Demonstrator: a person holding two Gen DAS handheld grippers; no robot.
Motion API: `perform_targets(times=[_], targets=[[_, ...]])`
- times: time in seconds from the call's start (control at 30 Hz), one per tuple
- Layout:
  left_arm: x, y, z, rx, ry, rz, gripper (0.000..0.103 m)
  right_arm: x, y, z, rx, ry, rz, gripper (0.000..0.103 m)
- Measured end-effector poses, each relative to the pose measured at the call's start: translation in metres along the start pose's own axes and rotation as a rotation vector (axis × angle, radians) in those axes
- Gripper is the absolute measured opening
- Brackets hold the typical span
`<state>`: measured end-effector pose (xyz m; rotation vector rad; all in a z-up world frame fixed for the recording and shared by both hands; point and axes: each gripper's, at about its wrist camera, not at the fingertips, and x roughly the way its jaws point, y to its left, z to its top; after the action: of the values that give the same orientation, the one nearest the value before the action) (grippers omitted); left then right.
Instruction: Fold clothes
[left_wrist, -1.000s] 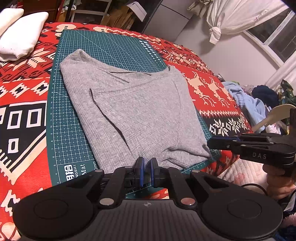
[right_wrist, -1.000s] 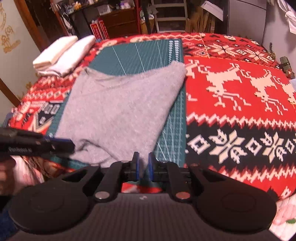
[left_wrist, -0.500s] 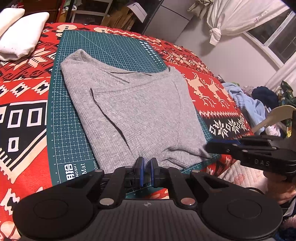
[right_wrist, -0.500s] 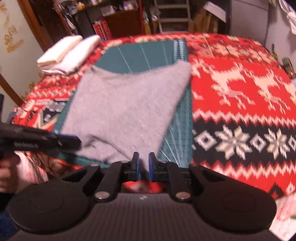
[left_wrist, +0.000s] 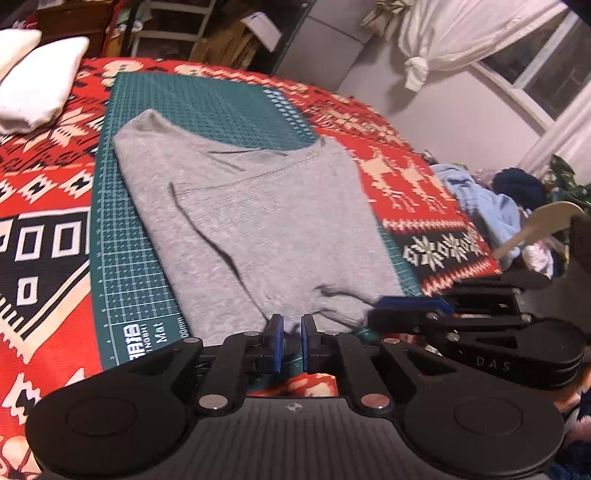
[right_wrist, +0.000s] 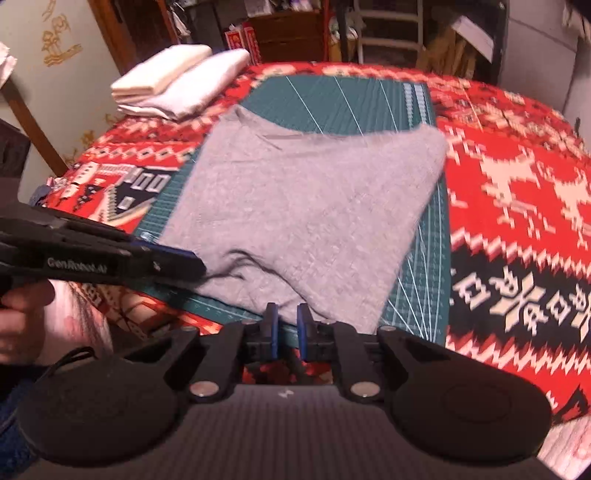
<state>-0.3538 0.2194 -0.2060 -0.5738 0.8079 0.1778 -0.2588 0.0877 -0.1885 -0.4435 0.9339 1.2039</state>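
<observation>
A grey ribbed sweater (left_wrist: 258, 221) lies partly folded on a green cutting mat (left_wrist: 122, 266) on the bed; it also shows in the right wrist view (right_wrist: 306, 206). My left gripper (left_wrist: 289, 345) hovers at the sweater's near hem, its blue pads a narrow gap apart with nothing between them. My right gripper (right_wrist: 283, 334) sits at the near hem's right part, also nearly closed and empty. Each gripper shows in the other's view: the right gripper (left_wrist: 410, 312) at the near right corner, the left gripper (right_wrist: 177, 260) at the near left corner.
A red patterned blanket (right_wrist: 517, 192) covers the bed. Folded white towels (right_wrist: 181, 85) lie at the far left corner. A pile of clothes and a hanger (left_wrist: 532, 225) lie off the bed's right side. Shelves and boxes stand beyond the bed.
Both grippers have moved in toward the sweater's near hem. The right gripper has swung left to the near right corner. The sweater has not moved.
</observation>
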Motion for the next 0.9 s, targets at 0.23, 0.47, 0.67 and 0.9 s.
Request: perform_targets(times=[0.23,0.47,0.67,0.9], targets=[[0.007,0.000,-0.001,0.005,0.034,0.026,0.008,0.021,0.025,0.017,-0.080,0.016,0.031,0.012],[0.003,-0.002,-0.006,0.027,0.049,0.011,0.009,0.018,0.030,0.006,-0.112,0.025,0.026,0.012],[0.003,-0.014,-0.003,0.056,0.011,-0.034,0.009,0.000,0.017,0.004,-0.068,-0.009,0.028,0.012],[0.020,-0.020,-0.002,0.088,0.051,-0.008,0.009,-0.001,0.000,0.005,-0.004,-0.004,0.015,0.012]])
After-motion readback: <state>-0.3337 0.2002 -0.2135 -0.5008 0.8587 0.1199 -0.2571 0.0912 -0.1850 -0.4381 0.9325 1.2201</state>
